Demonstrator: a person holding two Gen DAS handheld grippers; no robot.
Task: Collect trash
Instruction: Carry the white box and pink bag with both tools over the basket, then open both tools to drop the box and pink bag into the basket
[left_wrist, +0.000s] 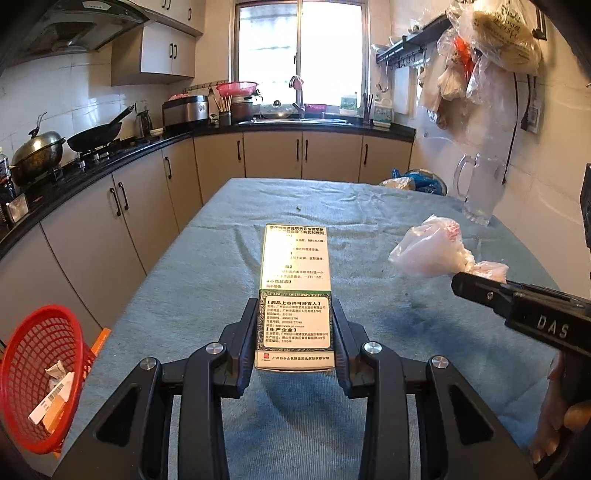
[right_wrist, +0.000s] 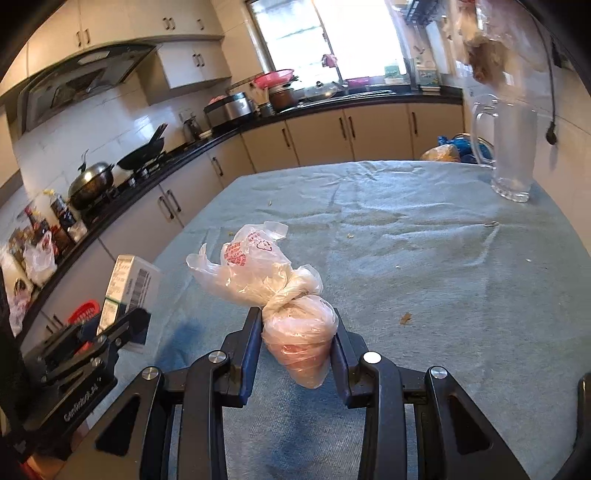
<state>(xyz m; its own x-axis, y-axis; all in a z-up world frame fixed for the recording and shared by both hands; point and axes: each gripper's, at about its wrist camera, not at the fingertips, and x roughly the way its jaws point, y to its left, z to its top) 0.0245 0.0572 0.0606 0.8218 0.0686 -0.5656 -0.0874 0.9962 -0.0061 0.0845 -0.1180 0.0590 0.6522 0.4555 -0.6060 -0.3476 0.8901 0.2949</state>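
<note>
While both pieces are held above the desk (left_wrist: 369, 221), neither is binned: left gripper (left_wrist: 295, 325) jaws clamp the box (left_wrist: 295, 280) mid-frame, right gripper (right_wrist: 297, 336) jaws pinch the bag (right_wrist: 258, 273). Basket (left_wrist: 22, 369), lower left, holds scraps; crumbs remain.

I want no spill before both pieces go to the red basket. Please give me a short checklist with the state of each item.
1. Left gripper shut on medicine box: ok.
2. Right gripper shut on plastic bag: ok.
3. Bag knot tied: ok.
4. Red basket has room: ok, only some papers inside.
5. Basket stands firmly: cannot tell.
6. Glass pitcher away from both grippers: ok.
</note>
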